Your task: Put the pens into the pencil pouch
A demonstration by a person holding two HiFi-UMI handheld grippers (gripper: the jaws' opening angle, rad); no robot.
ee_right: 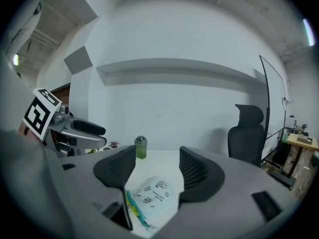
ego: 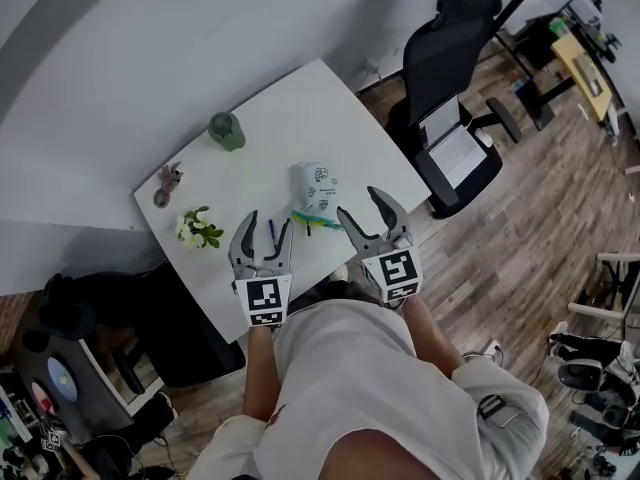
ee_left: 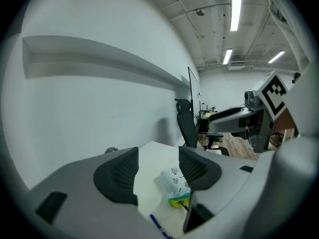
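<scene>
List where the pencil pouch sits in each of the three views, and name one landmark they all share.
Head view: the pencil pouch lies on the white table, towards its near edge.
Left gripper view: low centre, partly behind the right-hand jaw.
Right gripper view: bottom centre, seen between the jaws.
Shared landmark: the black office chair past the table's end.

No words, brand names or numbers can be read anywhere. The pencil pouch (ego: 314,186) is white with small dark printed figures scattered over it; in the right gripper view they look like little doodles, too small to make out as letters. The left gripper (ego: 268,224) bears a black-and-white square marker (ego: 264,302), and the right gripper (ego: 359,204) bears one too: block patterns only, no letters or digits
</scene>
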